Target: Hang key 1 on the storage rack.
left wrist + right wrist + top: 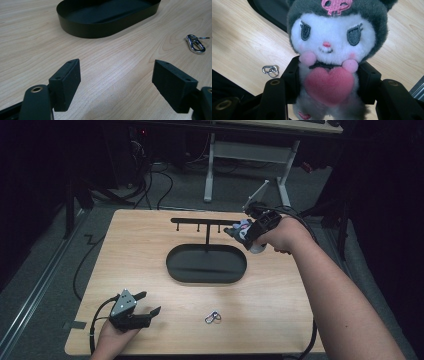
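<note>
Raised beside the far right end of the black metal hook rack (202,221), at the level of its crossbar: a small grey-and-white plush doll with a pink felt heart on its chest (332,50), clamped by the body between the jaws of the right gripper (243,233), head left free and clear of the pads, probably so that a loop at its top can meet one of the short pegs under the bar; no loop visible. Below the rack, a black oval metal tray (206,263) on the pale wooden table (300,310), most likely there as its base. Resting low at the near left corner: the left gripper (150,304), jaws wide apart, nothing between them. Near the front edge, a silver metal carabiner clip with a ring (195,44), lying loose, well apart from both grippers.
</note>
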`<state>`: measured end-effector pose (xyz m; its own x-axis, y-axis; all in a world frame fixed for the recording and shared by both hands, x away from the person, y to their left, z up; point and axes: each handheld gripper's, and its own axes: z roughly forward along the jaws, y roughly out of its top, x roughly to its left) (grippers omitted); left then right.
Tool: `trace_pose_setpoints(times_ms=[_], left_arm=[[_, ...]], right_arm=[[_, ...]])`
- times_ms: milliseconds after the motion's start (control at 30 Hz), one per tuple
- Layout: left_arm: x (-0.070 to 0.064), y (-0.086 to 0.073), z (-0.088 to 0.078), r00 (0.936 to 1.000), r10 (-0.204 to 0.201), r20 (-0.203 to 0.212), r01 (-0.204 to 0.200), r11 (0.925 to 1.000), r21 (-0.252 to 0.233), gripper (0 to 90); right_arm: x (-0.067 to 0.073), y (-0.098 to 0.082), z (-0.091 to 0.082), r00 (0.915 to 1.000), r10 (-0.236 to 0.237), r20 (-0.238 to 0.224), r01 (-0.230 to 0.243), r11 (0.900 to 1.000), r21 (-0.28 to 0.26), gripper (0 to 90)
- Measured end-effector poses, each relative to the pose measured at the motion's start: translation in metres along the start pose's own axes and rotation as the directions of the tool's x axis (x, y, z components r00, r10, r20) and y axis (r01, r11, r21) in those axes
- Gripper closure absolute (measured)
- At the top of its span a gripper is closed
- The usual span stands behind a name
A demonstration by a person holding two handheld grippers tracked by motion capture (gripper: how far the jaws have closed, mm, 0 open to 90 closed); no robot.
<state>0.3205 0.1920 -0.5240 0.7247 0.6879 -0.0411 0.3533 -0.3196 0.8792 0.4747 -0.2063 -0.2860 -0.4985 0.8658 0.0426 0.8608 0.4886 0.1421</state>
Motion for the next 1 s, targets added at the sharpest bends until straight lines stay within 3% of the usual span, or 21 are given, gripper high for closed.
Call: trace_pose_setpoints(times_ms=[500, 1000], left_arm=[[0.0, 0.0, 0.001, 1.0, 0.007, 0.003, -0.007, 0.9999, 0.01, 23.7], [-0.002, 0.0, 0.004, 0.9998, 0.017, 0.008, -0.017, 0.9997, 0.019, 23.9]], right_arm=[[-0.011, -0.002, 0.0, 0.9989, 0.032, 0.035, -0.031, 0.999, -0.023, 47.5], [-0.022, -0.02, 0.039, 0.9991, 0.038, 0.019, -0.039, 0.999, 0.038, 47.3]])
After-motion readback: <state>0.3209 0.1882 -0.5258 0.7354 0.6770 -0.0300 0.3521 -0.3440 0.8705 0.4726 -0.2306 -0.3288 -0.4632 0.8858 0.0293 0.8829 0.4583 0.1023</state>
